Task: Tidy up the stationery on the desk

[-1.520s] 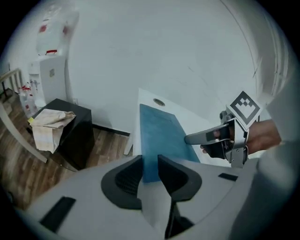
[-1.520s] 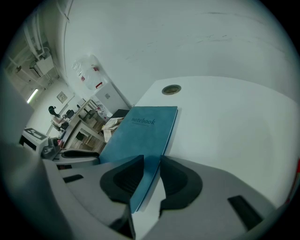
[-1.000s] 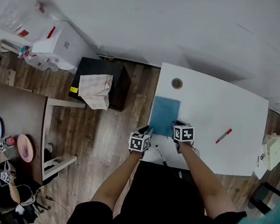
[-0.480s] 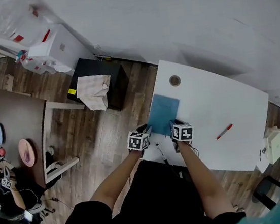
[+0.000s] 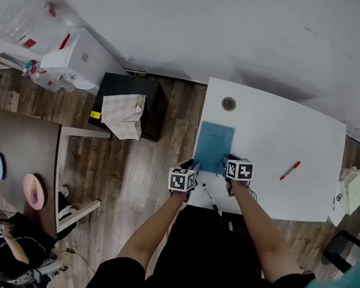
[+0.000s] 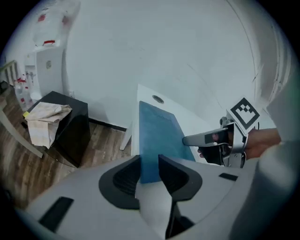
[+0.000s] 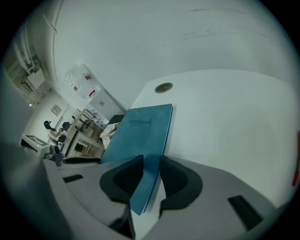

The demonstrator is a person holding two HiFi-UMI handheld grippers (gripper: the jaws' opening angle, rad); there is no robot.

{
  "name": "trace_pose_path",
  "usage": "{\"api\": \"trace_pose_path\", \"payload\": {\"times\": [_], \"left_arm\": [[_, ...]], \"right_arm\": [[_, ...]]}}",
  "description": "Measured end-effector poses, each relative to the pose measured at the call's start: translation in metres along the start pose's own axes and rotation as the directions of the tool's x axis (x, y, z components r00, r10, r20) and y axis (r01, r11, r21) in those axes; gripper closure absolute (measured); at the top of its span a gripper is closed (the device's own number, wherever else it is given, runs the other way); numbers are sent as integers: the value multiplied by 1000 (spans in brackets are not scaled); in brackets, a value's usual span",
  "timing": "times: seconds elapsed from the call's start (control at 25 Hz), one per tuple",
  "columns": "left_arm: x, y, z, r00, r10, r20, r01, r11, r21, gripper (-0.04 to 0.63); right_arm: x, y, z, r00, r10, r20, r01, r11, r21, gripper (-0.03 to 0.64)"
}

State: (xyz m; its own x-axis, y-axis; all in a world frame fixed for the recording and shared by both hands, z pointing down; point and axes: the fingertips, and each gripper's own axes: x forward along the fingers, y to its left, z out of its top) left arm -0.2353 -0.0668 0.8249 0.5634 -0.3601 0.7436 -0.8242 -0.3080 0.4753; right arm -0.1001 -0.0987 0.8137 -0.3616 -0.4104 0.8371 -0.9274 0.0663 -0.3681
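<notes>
While the blue notebook [image 5: 214, 146] sits at the white desk's [image 5: 283, 126] near left edge, it is clamped by the left gripper [image 5: 192, 168], whose jaws have just been eased slightly wider, and by the right gripper [image 5: 227, 161]. Beyond it one round grommet [image 5: 229, 104] is seen. One red pen [image 5: 289, 171] lies well right. One dark pen [image 5: 207, 195], barely discernible, lies between the grippers.

The fingers [image 7: 176, 180] of the right gripper [image 7: 150, 161] hide the near edge of the blue notebook [image 7: 140, 133] from us; the right gripper view's side cuts off the red pen [image 5: 289, 171]; we cannot tell what the small round thing [image 5: 229, 104] on the table [image 5: 297, 134] is.
</notes>
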Motion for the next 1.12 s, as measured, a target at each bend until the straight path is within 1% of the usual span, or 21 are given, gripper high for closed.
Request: {"api": "trace_pose_path", "payload": {"times": [0.12, 0.28, 0.36, 0.4, 0.48, 0.56, 0.6, 0.72, 0.76, 0.84, 0.92, 1.0, 1.12], "left_arm": [[-1, 2, 1, 1000, 10, 4, -10, 1000, 6, 479], [-2, -2, 2, 1000, -9, 7, 8, 999, 38, 479], [-6, -3, 3, 1000, -19, 19, 18, 999, 43, 474], [-9, -3, 3, 999, -25, 26, 24, 999, 34, 472], [-17, -2, 3, 999, -36, 41, 36, 999, -8, 472], [-25, -1, 0, 998, -39, 49, 41, 999, -31, 472], [-28, -1, -1, 998, -39, 50, 40, 999, -21, 472], [-36, -7, -9, 997, -45, 56, 43, 998, 45, 474], [-39, -10, -13, 997, -50, 62, 47, 997, 56, 474], [-46, -16, -20, 995, -54, 83, 50, 998, 49, 477], [-55, -17, -26, 993, -36, 108, 34, 999, 22, 497], [-66, -17, -33, 991, -6, 132, 5, 1000, 8, 557], [-85, -29, -47, 988, 10, 154, -11, 1000, 5, 581]], "right_arm": [[1, 2, 0, 1000, -2, 0, 2, 1000, -15, 506], [-2, 2, 2, 1000, -2, -6, 2, 999, -42, 506], [-8, 2, 2, 1000, -6, 7, 6, 999, -45, 506], [-13, 2, 2, 1000, -5, 22, 6, 999, -36, 506], [-26, 1, 0, 999, -3, 53, 4, 1000, -22, 506], [-40, 1, -4, 997, 5, 76, -2, 999, -40, 506], [-47, 1, -8, 996, 12, 84, -8, 998, -56, 506], [-70, -2, -24, 994, 29, 103, -20, 996, -86, 506], [-77, -3, -30, 994, 33, 105, -23, 996, -91, 506], [-90, -5, -42, 993, 46, 106, -35, 995, -95, 506], [-100, -3, -53, 992, 66, 107, -55, 993, -101, 508], [-107, 5, -62, 990, 96, 105, -83, 989, -119, 508], [-120, 23, -81, 982, 160, 99, -141, 974, -177, 518]]}}
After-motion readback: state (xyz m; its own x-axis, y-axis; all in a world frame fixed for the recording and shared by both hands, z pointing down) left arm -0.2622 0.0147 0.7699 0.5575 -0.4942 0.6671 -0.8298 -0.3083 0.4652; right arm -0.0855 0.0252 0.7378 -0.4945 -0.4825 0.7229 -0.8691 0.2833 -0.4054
